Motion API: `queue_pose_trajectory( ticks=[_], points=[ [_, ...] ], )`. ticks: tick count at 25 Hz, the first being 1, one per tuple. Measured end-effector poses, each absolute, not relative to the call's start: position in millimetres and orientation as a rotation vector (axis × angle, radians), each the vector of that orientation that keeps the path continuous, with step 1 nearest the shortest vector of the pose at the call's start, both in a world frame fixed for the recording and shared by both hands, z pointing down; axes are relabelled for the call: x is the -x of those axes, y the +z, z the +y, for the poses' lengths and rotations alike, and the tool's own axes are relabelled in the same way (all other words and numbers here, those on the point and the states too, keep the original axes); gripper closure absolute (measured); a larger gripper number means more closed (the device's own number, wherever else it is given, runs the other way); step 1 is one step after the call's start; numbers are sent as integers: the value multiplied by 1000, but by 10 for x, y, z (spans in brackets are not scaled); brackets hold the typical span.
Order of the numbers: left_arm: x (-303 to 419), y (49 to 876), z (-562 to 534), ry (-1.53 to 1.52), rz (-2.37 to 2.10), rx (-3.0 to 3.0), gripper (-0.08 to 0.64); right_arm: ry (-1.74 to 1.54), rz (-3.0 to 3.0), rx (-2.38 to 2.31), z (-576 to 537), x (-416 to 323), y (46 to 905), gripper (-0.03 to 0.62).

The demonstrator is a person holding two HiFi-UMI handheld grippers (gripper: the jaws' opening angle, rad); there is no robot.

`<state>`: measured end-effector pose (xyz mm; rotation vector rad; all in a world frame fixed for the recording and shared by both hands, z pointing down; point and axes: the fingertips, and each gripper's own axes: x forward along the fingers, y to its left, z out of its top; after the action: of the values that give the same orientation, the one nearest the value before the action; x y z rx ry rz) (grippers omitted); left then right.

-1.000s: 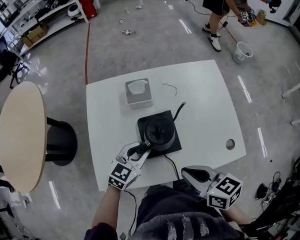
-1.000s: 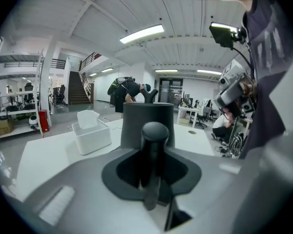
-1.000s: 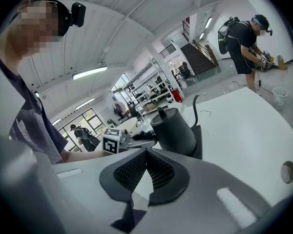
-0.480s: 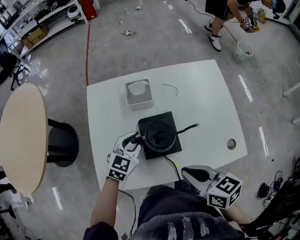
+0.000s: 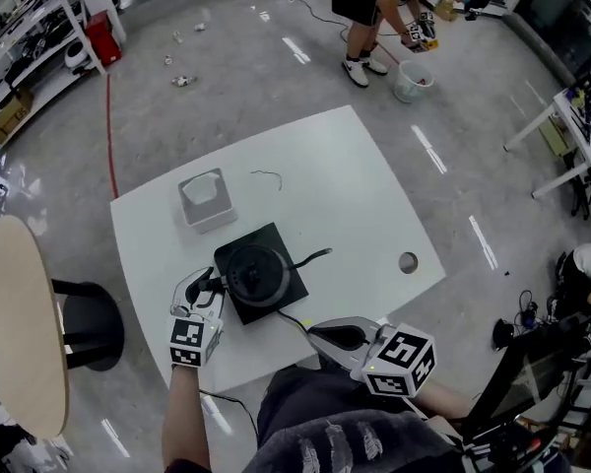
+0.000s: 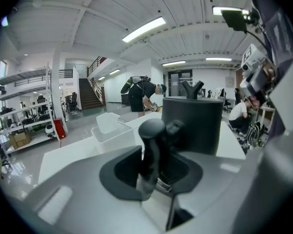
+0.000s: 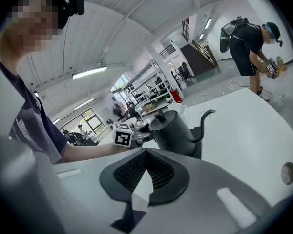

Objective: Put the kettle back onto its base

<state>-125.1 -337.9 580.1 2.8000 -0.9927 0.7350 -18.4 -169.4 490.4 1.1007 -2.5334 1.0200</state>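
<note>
At the near left side of the white table (image 5: 355, 195), my left gripper (image 5: 209, 286) has its jaws partly apart. They have just been opening. The handle (image 6: 151, 147) of the kettle (image 5: 255, 273) stands between the pads, not squeezed. My right gripper (image 5: 320, 333) is at the table's near edge, jaws together, nothing in them. The kettle sits upright on its black square base (image 5: 272, 236), spout to the right.

Versus one second ago: the spout then pointed toward the table's far side and has since swung round to the right. My left gripper has followed the handle round to the kettle's left. The right gripper is about where it was.

Count: one kettle, one base, one white box (image 5: 206, 200), one loose wire (image 5: 267, 176), one hole (image 5: 407, 262) in the tabletop, two grippers.
</note>
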Motion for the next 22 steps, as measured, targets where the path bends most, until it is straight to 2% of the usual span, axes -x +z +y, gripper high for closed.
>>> queue_pose_trajectory(
  ticks=[4,8,11,13,18,22],
  points=[
    [1098,5709,-3359,719,-957,-2783,447,1010,-2530,-1095,-1700,54,4772,592],
    [1150,5590,-3242,668,-905,-2744,314,980,-2534,-1102,-1705,-20,4659,592],
    [1366,5533,-3172,680,-940,-2725,267,964,-2544,-1104,-1713,17,4609,592],
    [1516,5471,-3156,636,-980,-2701,253,943,-2557,-1096,-1719,71,4578,592],
    [1832,5015,-3104,287,-1024,-2620,245,862,-2603,-1048,-1752,330,4412,592],
    [2085,4738,-2973,248,-1096,-2678,256,808,-2633,-1015,-1736,583,4292,592]
  ],
)
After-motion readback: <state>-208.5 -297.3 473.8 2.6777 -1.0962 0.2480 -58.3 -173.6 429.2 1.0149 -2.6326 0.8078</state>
